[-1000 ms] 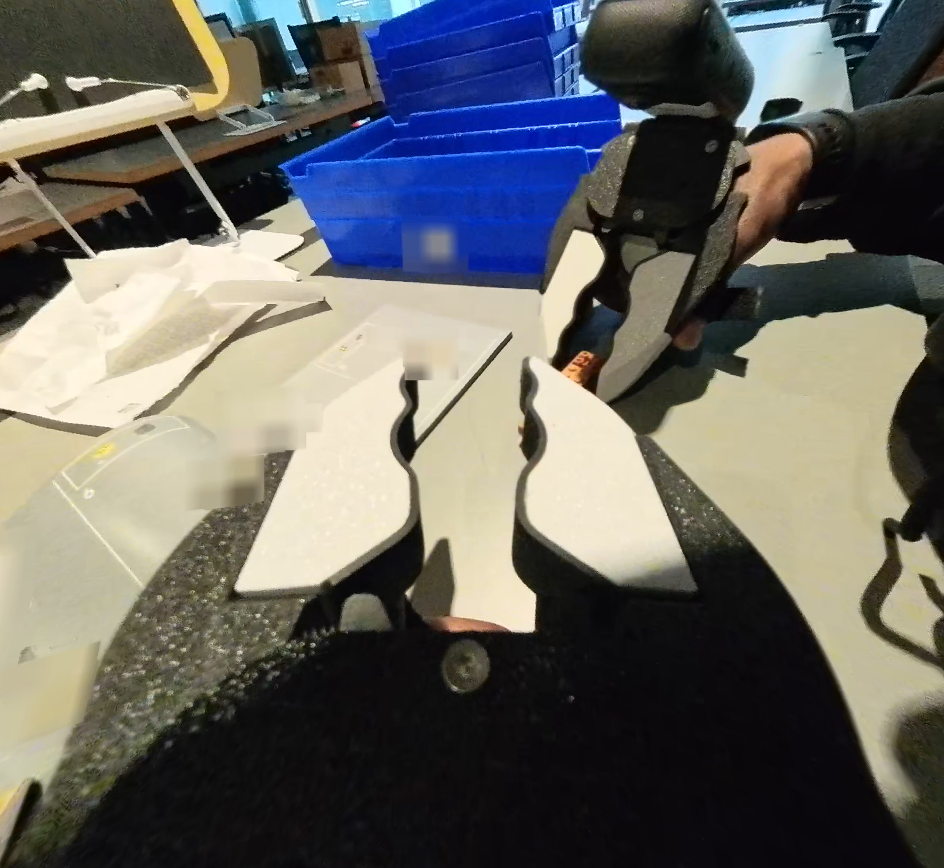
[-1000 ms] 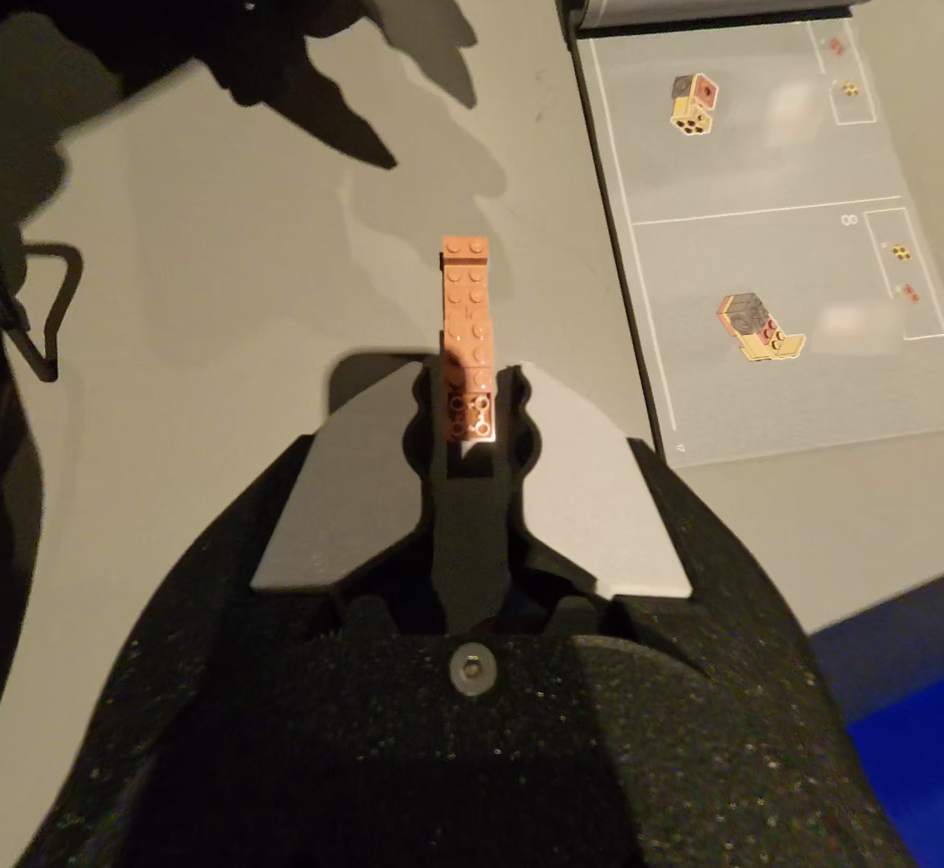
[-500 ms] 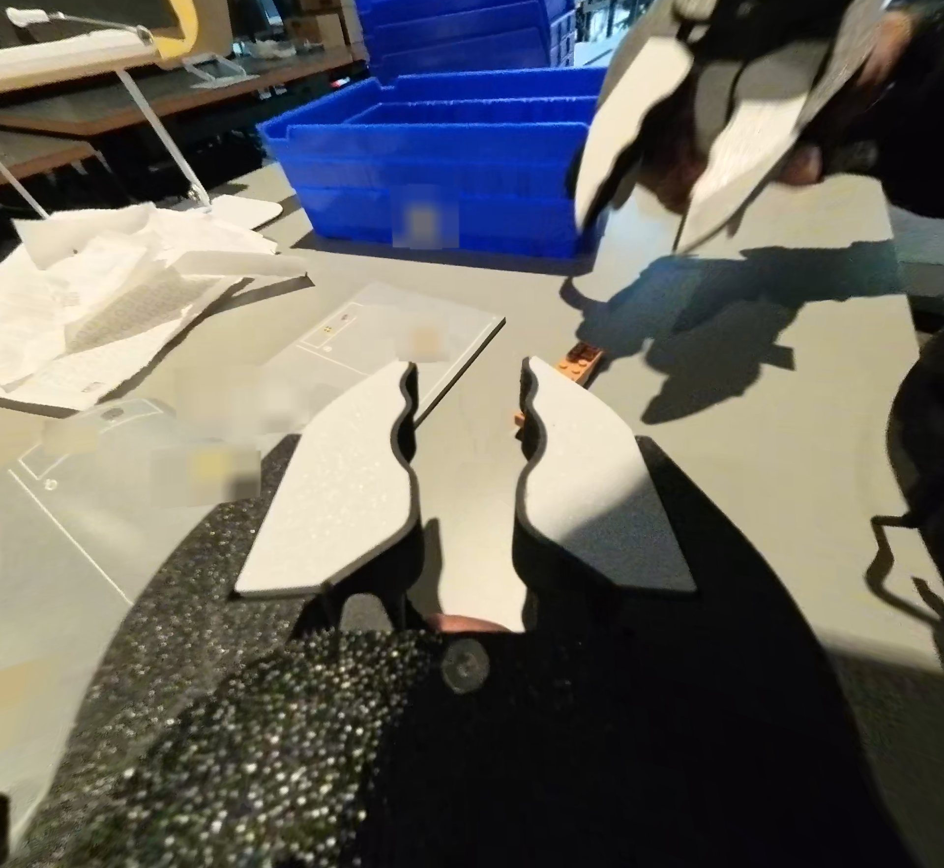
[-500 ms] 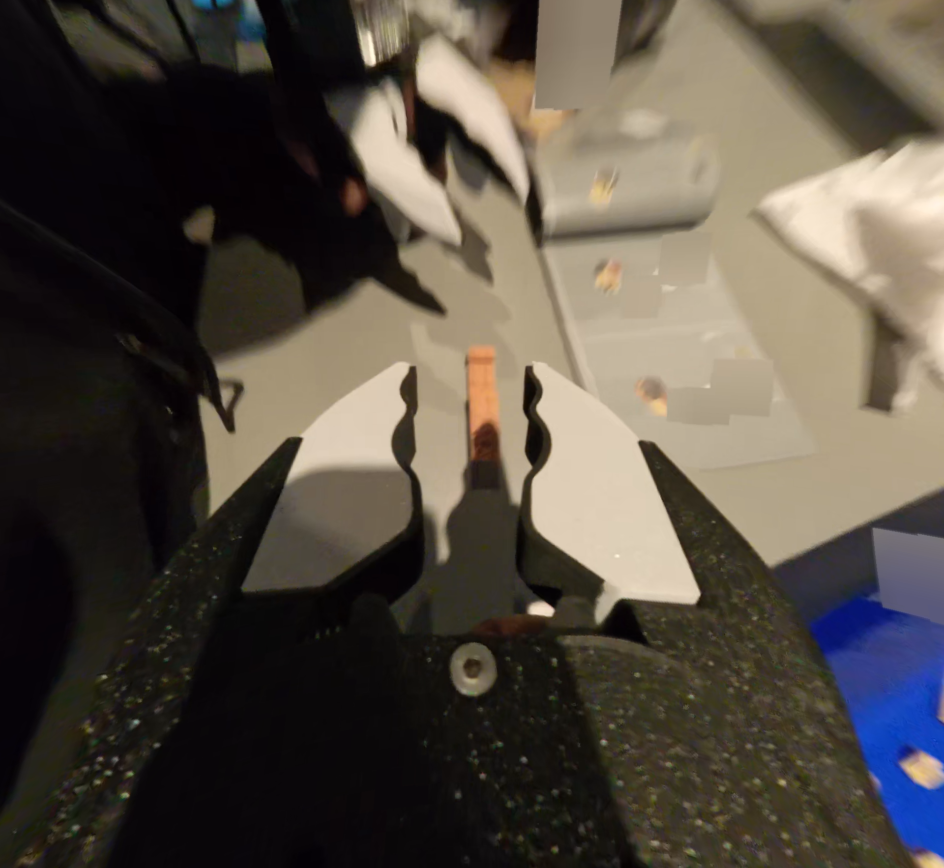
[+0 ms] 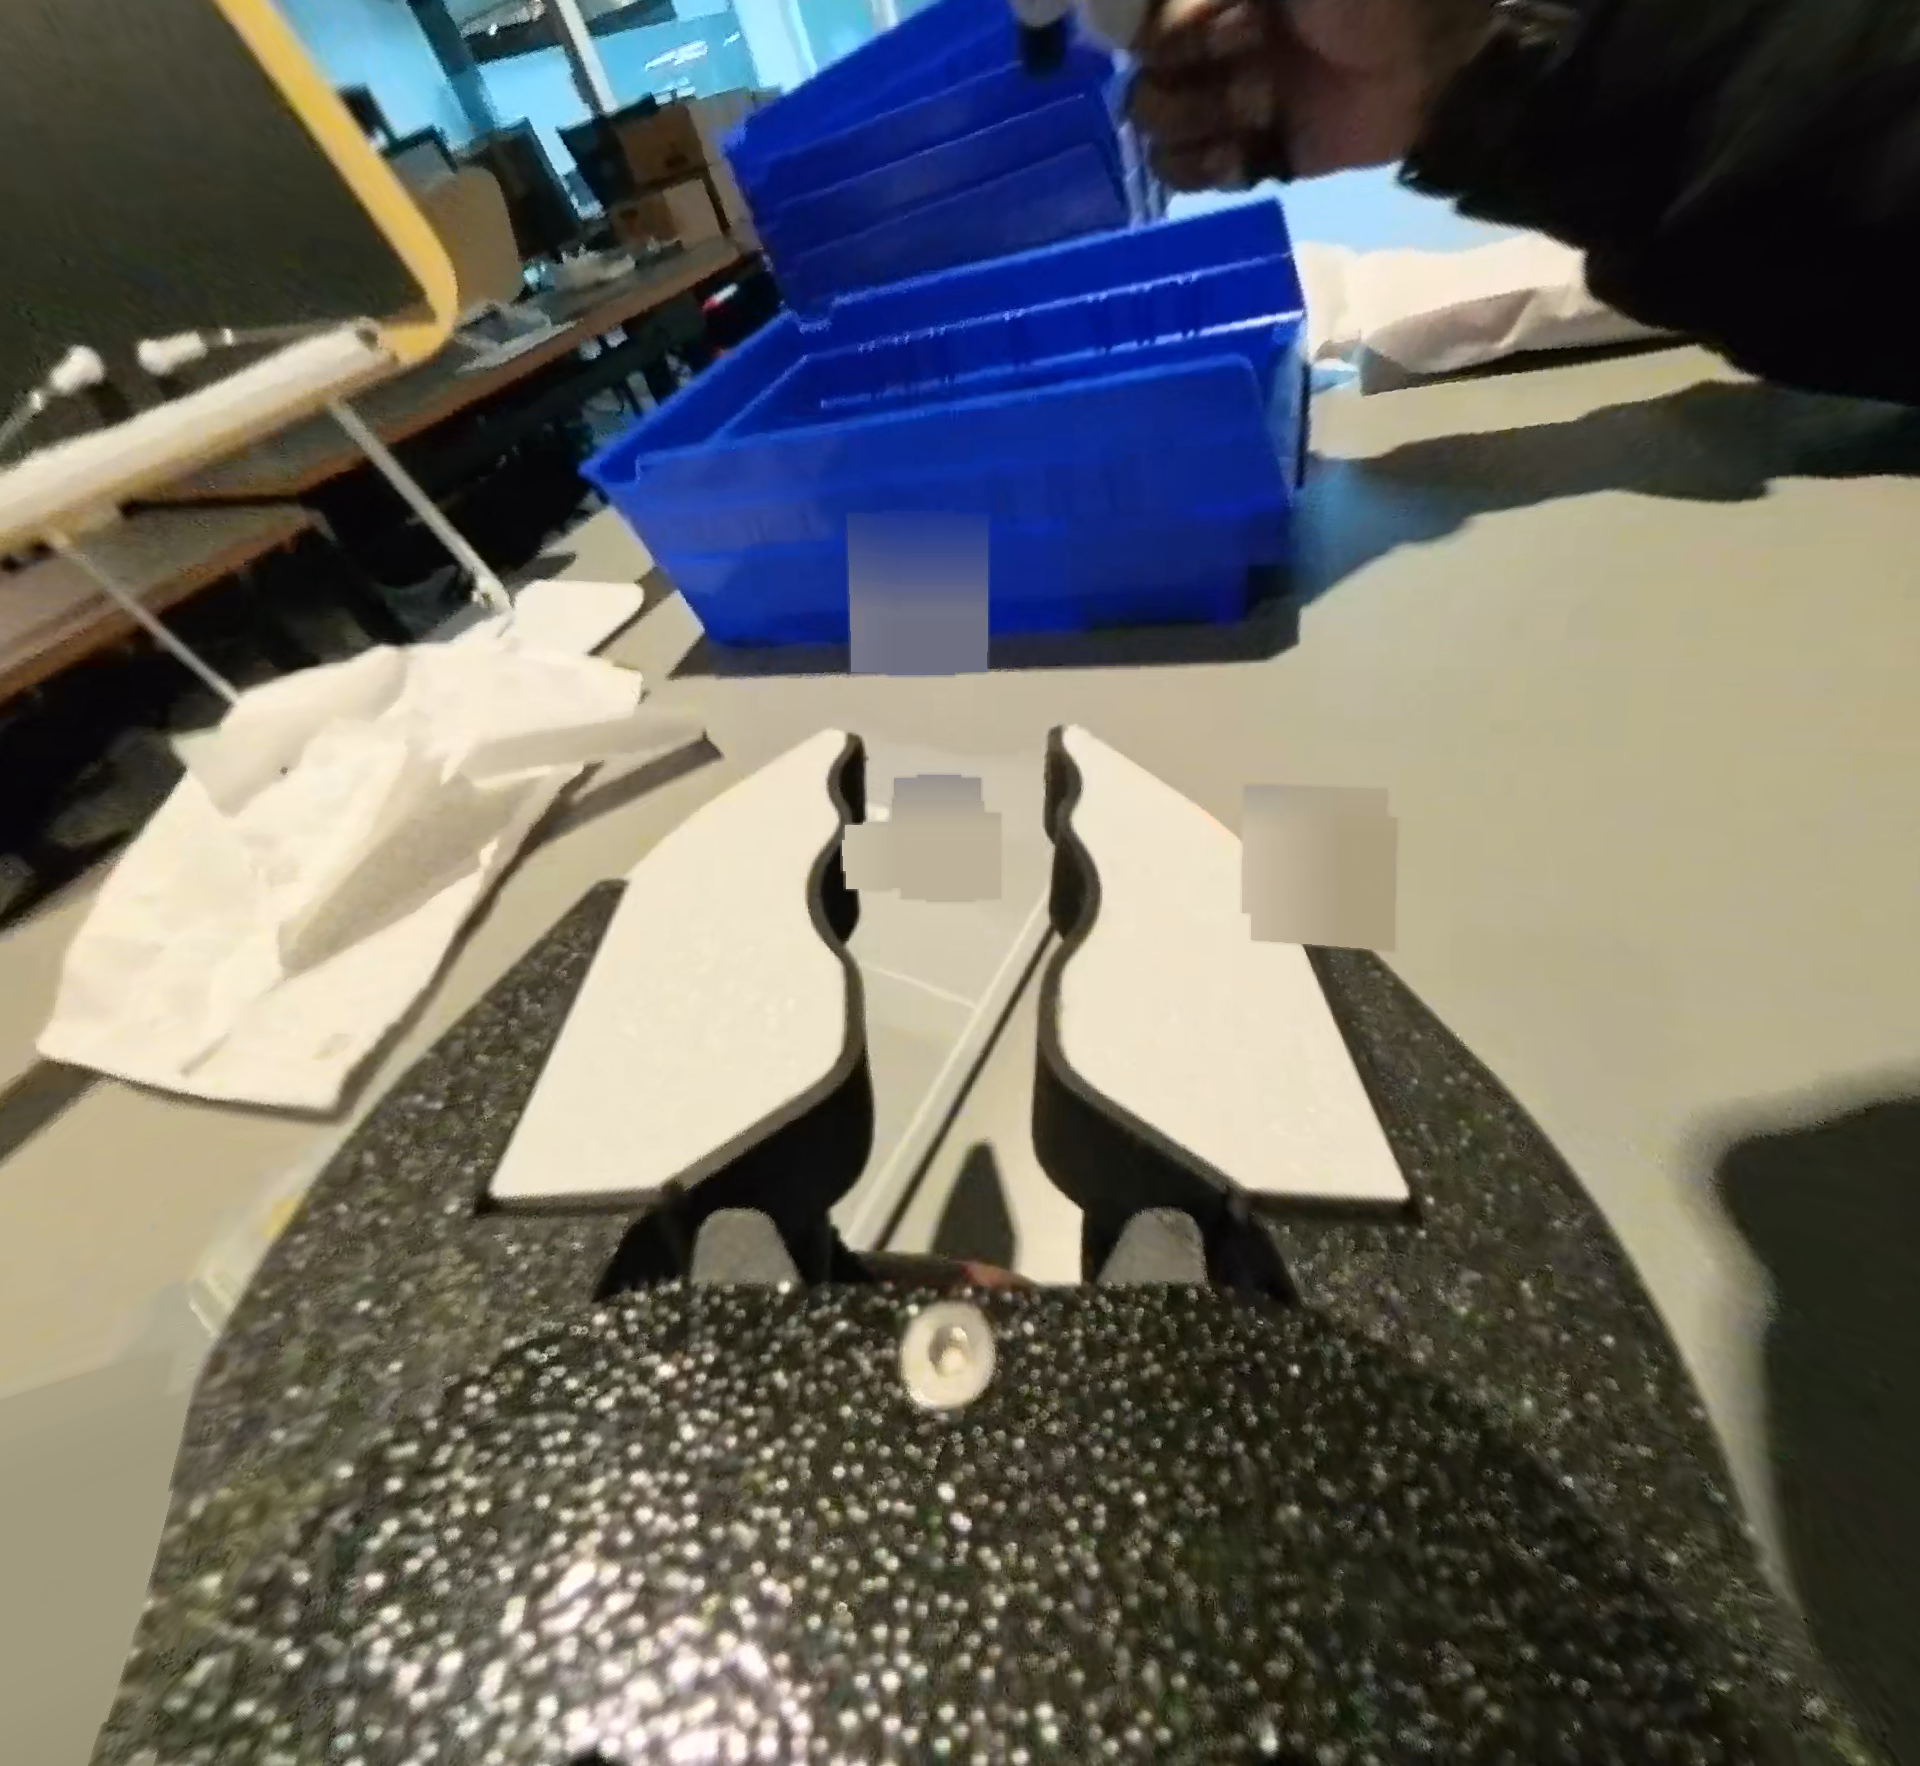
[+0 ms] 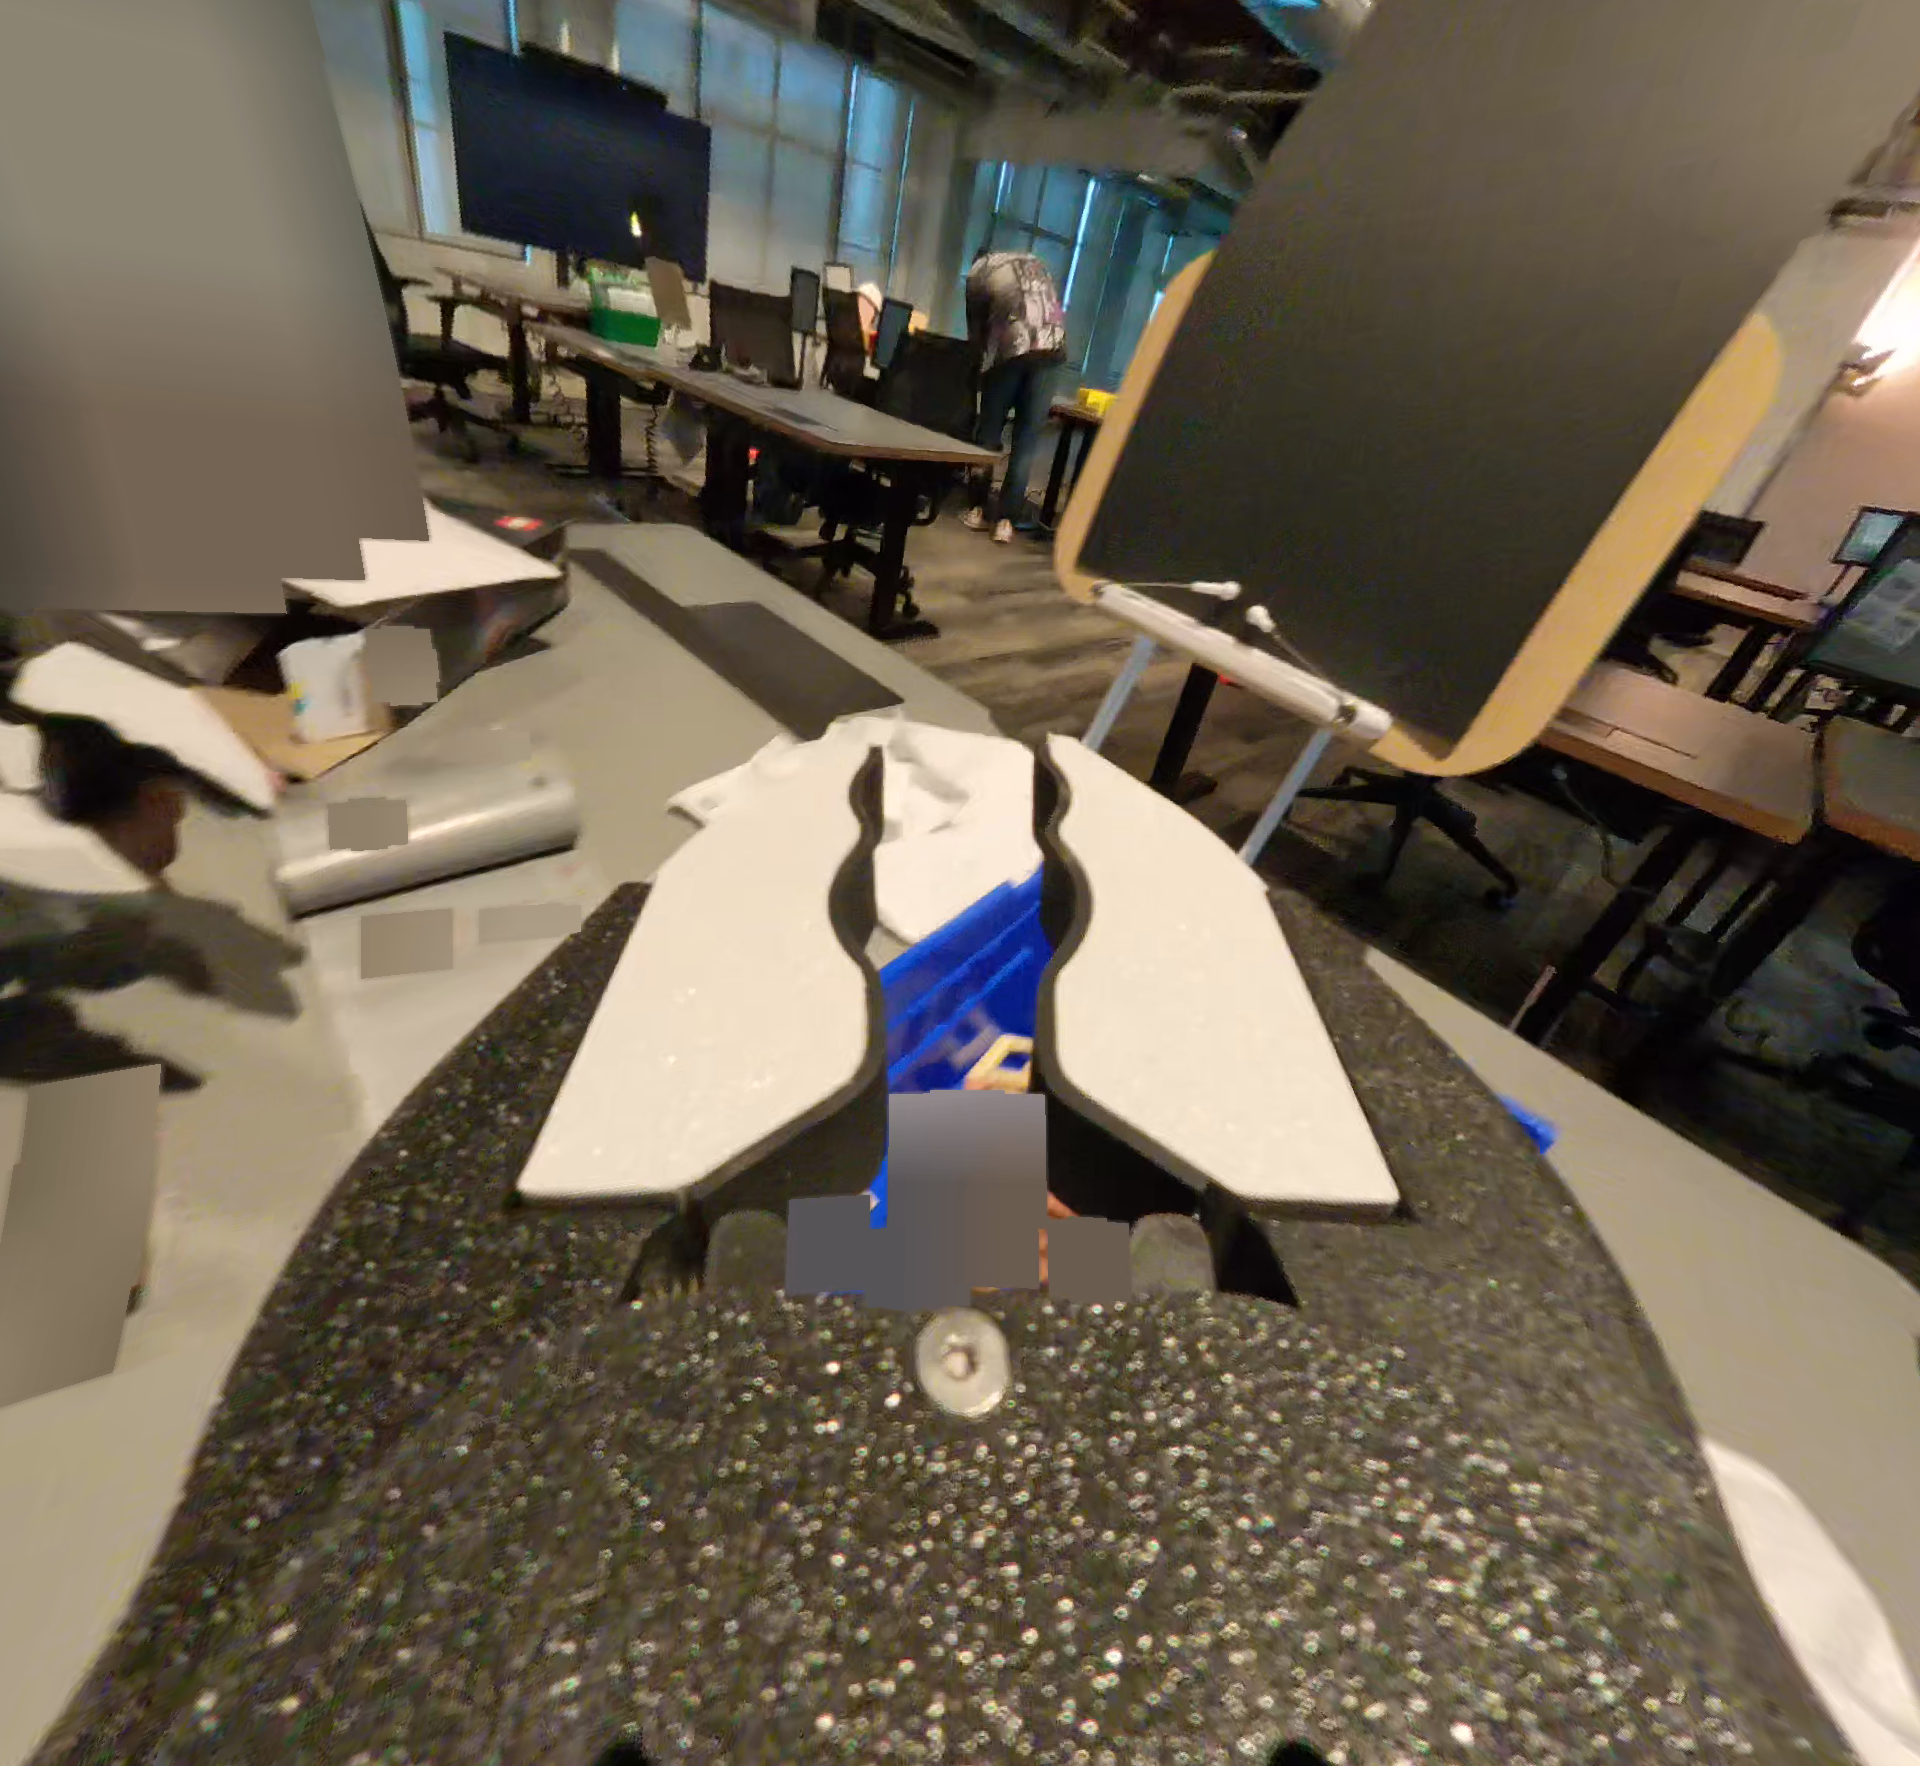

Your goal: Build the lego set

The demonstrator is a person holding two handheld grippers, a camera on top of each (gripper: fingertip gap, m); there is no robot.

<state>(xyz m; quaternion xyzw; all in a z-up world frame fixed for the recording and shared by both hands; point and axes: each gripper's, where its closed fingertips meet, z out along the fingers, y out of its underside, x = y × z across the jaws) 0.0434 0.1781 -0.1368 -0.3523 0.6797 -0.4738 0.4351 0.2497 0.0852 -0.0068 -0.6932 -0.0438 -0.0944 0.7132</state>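
Fetching next brick: right gripper (image 6: 956, 781), jaws parted and empty, should descend squarely into blue bin (image 6: 961, 984); left gripper (image 5: 954, 760) likewise released.

Beyond the left tool (image 5: 954, 760) (speckled, grainy black body, matt pale-grey fingers (image 5: 717, 968)) sit glossy blue plastic bins (image 5: 966, 469) and crumpled white paper (image 5: 343, 864) on the smooth, matt grey table (image 5: 1558, 781).

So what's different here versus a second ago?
The right gripper let go of the orange lego piece, left it on the table, lifted away and now hangs open over the blue bin. The piece is out of both views. The left gripper stayed open and empty, swinging slightly over the instruction booklet.
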